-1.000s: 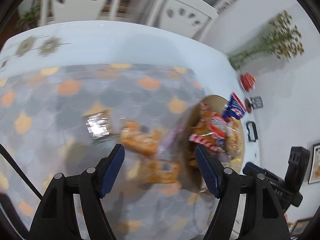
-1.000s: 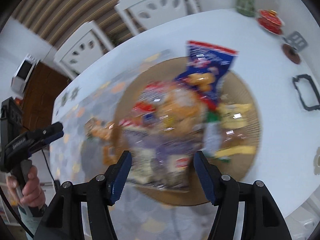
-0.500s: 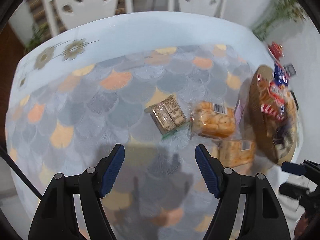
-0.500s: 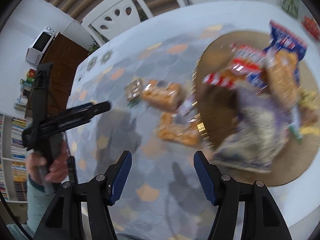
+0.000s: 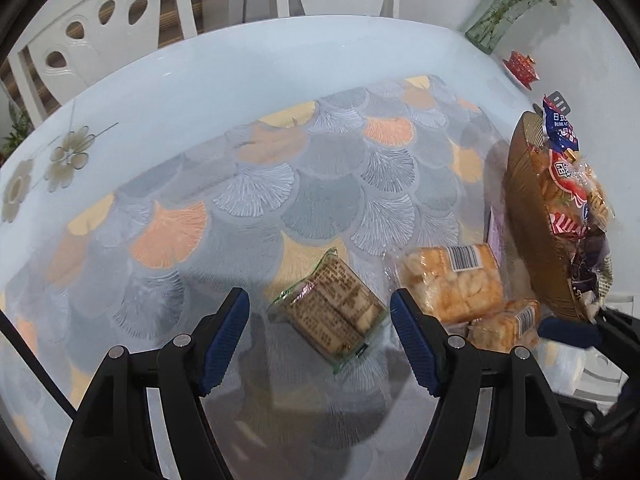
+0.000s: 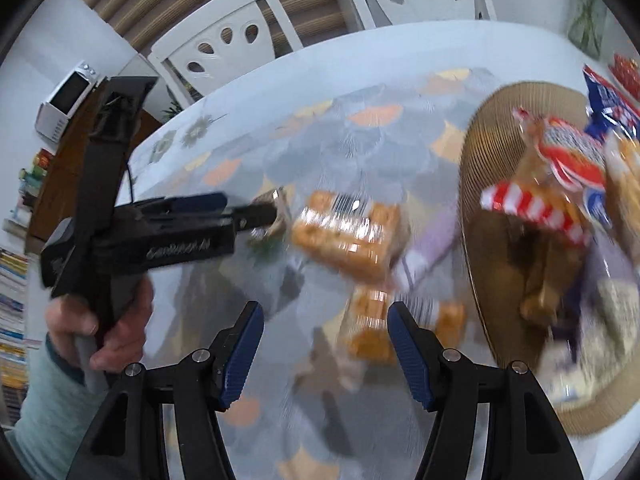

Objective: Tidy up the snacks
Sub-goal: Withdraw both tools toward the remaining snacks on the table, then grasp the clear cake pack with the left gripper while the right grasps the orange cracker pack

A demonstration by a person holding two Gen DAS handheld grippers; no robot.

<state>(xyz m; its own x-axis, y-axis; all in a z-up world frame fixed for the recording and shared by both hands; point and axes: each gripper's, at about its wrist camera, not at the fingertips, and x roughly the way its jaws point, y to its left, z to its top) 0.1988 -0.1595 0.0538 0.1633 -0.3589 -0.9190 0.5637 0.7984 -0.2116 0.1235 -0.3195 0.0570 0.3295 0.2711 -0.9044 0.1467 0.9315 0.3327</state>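
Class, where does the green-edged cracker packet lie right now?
In the left wrist view, the cracker packet lies on the patterned mat, between the open left gripper fingers.

Left claw (image 5: pixel 320 320) and right claw (image 6: pixel 325 342) — both agape, angled downward.

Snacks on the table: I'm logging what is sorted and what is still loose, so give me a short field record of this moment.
surface: table with a scale-patterned mat
basket: woven tray, piled with snack bags
loose snacks: green-edged cracker pack; two orange biscuit packs, all on the mat beside the tray
left gripper: open, cracker pack framed between its fingers, not gripped
right gripper: open, above the nearer biscuit pack, holding nothing
sorting: three packs not yet in the tray
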